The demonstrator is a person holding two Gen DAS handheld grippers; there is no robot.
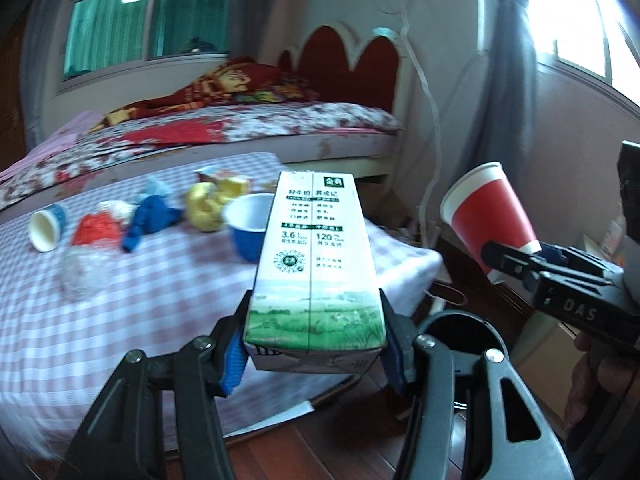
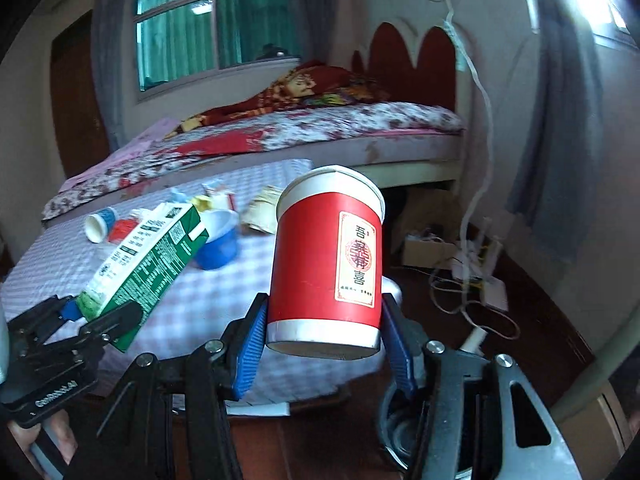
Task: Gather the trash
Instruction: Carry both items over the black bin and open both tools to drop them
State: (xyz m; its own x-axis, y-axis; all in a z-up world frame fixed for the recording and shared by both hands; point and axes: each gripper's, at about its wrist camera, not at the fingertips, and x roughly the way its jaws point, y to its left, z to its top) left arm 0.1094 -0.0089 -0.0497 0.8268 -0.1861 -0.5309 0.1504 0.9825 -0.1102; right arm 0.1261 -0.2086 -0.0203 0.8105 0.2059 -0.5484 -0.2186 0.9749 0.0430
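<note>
My left gripper [image 1: 314, 354] is shut on the base of a white and green milk carton [image 1: 316, 264], held up over the near edge of the checked table [image 1: 140, 296]. The carton [image 2: 144, 260] and that gripper [image 2: 100, 320] also show at the left of the right wrist view. My right gripper [image 2: 326, 340] is shut on the bottom of a red paper cup [image 2: 324, 264] with a white rim. In the left wrist view the cup [image 1: 488, 212] hangs tilted at the right, off the table. A dark round bin [image 1: 468, 332] sits on the floor below.
More litter lies on the table: a small white and blue cup [image 1: 46, 228], red wrapper [image 1: 96, 230], blue wrapper [image 1: 150, 220], yellow crumpled wrapper [image 1: 204, 206], blue bowl [image 1: 248, 228]. A bed [image 2: 320, 128] stands behind. Cables and boxes [image 2: 468, 264] clutter the floor at the right.
</note>
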